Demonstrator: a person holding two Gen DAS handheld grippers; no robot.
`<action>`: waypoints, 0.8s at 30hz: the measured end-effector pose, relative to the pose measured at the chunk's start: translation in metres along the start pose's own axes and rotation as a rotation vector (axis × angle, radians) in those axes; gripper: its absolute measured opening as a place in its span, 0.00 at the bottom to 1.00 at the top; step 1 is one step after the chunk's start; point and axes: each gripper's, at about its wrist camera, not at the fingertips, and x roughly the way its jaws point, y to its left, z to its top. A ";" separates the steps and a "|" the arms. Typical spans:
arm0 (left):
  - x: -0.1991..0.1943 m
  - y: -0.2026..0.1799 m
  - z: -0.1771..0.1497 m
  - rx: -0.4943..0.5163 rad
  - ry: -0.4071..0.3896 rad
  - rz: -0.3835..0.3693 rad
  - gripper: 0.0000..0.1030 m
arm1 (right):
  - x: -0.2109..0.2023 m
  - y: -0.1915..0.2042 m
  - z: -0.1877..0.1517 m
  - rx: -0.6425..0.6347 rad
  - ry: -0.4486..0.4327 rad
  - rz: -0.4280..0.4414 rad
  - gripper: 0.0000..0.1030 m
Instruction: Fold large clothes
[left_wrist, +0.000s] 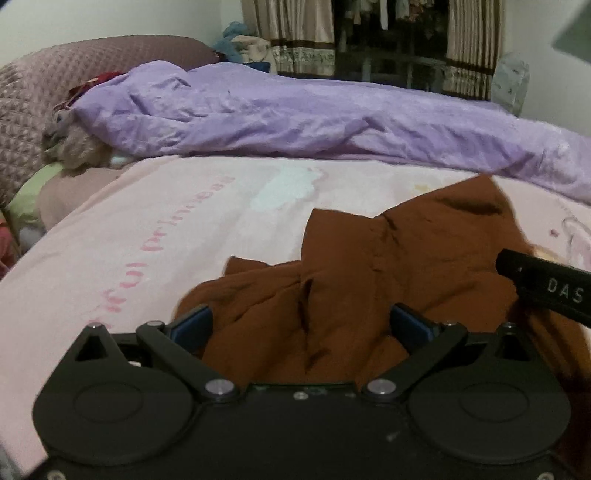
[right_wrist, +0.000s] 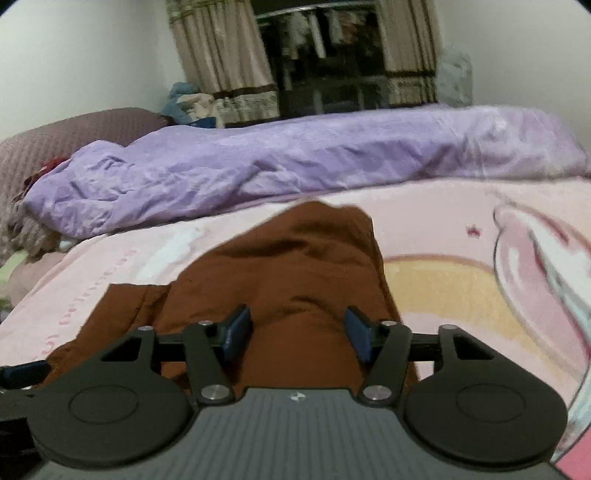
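Note:
A brown garment (left_wrist: 388, 266) lies crumpled on the pink printed bed sheet (left_wrist: 155, 229). My left gripper (left_wrist: 301, 325) is open, its blue pads wide apart just over the garment's near edge, with cloth bunched between them. In the right wrist view the same brown garment (right_wrist: 295, 266) stretches away from me. My right gripper (right_wrist: 297, 332) is open over its near part, blue pads either side of a raised fold. The right gripper's black body (left_wrist: 546, 291) shows at the right edge of the left wrist view.
A rumpled purple quilt (left_wrist: 295, 118) lies across the far side of the bed. A mauve quilted headboard (left_wrist: 55, 92) and pillows are at the left. Curtains and a dark open wardrobe (right_wrist: 332, 62) stand behind the bed. The pink sheet (right_wrist: 480, 258) extends to the right.

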 end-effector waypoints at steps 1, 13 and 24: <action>-0.017 0.002 0.001 0.008 -0.021 -0.025 1.00 | -0.014 -0.001 0.003 -0.006 -0.018 0.011 0.58; -0.013 0.028 -0.057 0.001 0.087 -0.048 1.00 | -0.029 -0.014 -0.045 -0.042 0.125 0.090 0.58; -0.092 0.040 -0.036 0.050 0.057 -0.077 1.00 | -0.099 -0.023 -0.018 -0.033 0.159 0.159 0.53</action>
